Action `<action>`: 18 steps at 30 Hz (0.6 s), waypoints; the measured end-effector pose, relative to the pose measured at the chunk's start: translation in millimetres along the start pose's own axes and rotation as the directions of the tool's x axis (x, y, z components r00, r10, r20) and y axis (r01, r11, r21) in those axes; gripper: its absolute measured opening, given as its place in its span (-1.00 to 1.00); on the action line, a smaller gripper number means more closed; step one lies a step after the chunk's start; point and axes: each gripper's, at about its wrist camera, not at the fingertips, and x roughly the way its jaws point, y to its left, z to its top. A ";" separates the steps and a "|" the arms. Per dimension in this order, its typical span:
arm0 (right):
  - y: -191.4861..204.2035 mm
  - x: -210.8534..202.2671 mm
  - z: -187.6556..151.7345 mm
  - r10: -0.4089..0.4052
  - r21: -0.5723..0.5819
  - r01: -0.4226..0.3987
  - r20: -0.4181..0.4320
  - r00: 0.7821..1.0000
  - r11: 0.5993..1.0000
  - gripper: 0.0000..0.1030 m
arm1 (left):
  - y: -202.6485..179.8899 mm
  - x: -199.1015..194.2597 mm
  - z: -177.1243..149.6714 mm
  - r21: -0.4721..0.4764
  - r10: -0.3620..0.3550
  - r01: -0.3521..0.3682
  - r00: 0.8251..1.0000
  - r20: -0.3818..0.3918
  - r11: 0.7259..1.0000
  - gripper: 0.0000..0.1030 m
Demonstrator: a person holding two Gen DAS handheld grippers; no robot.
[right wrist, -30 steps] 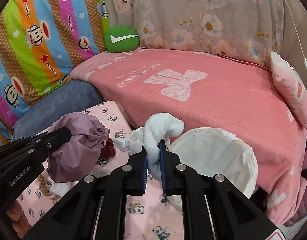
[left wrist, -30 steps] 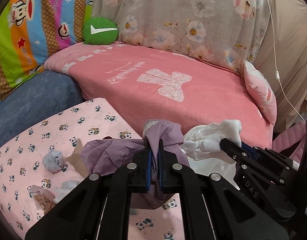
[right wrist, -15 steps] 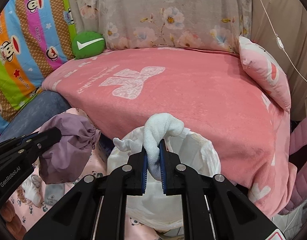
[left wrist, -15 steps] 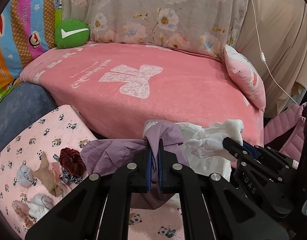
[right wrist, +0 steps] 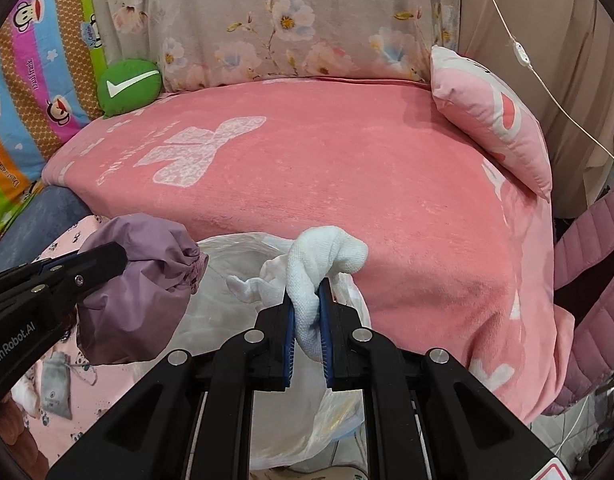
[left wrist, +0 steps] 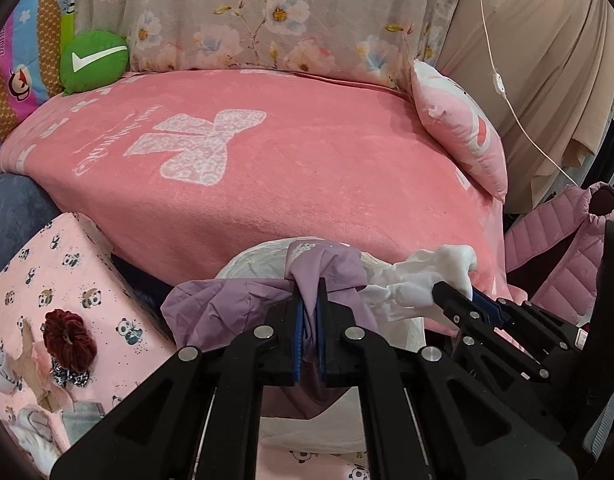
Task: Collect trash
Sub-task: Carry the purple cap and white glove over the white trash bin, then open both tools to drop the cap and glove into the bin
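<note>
My two claws and the things they hold cover most of the white trash bag (right wrist: 227, 304), so I cannot see what is inside it. My left claw (left wrist: 310, 292) is pinching a crumpled purple cloth (left wrist: 235, 304) over the bag's mouth. My right claw (right wrist: 307, 300) is pinching a white towel (right wrist: 327, 256) just above the bag's rim, by the pink blanket (right wrist: 347, 168).

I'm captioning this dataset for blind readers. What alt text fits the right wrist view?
The right gripper pinches a white sock over the open white trash bag, while the left gripper at left holds a purple cloth beside it. Behind them lies a pink blanket with a green cushion.
</note>
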 end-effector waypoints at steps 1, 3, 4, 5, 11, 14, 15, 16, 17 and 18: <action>-3.0 1.3 -0.3 -0.004 0.004 0.004 -0.003 1.000 1.000 -0.78 | -1.5 2.6 0.2 0.000 -0.003 0.003 1.000 -0.007 1.000 -0.90; -8.9 2.7 -0.9 -0.007 0.017 0.007 -0.006 1.000 1.000 -0.78 | -3.9 6.4 0.2 -0.002 -0.012 0.012 1.000 -0.020 1.000 -0.90; -11.3 3.4 -1.3 -0.008 0.022 0.008 -0.008 1.000 1.000 -0.78 | -5.1 8.1 0.2 -0.003 -0.018 0.018 1.000 -0.025 1.000 -0.90; -13.5 4.1 -1.7 -0.008 0.024 0.008 -0.009 1.000 1.000 -0.78 | -4.8 9.4 -0.5 -0.007 -0.020 0.020 0.999 -0.030 1.000 -0.89; -19.2 4.7 -2.9 -0.008 0.034 0.008 -0.012 1.000 0.999 -0.77 | 0.9 17.9 -6.0 -0.041 -0.037 0.035 0.997 -0.063 0.999 -0.87; -19.0 4.7 -3.0 0.012 0.045 -0.012 -0.018 1.000 0.999 -0.76 | 2.5 18.2 -7.4 -0.045 -0.037 0.034 0.997 -0.071 0.998 -0.87; -17.5 4.4 -2.6 0.020 0.044 -0.019 -0.019 1.000 0.999 -0.73 | 3.9 16.9 -7.7 -0.047 -0.035 0.031 0.997 -0.068 0.998 -0.86; -15.0 3.7 -2.5 0.027 0.040 -0.026 -0.019 0.999 0.999 -0.69 | 6.2 15.1 -7.9 -0.051 -0.025 0.022 0.998 -0.063 0.998 -0.71; -13.0 2.4 -2.5 0.028 0.040 -0.028 -0.013 1.000 0.999 -0.66 | 8.4 12.9 -8.1 -0.059 -0.015 0.011 0.998 -0.060 0.998 -0.42; -11.1 1.4 -2.3 0.032 0.040 -0.032 -0.010 0.999 0.999 -0.62 | 11.1 10.6 -8.4 -0.066 -0.004 0.001 0.999 -0.053 0.998 -0.23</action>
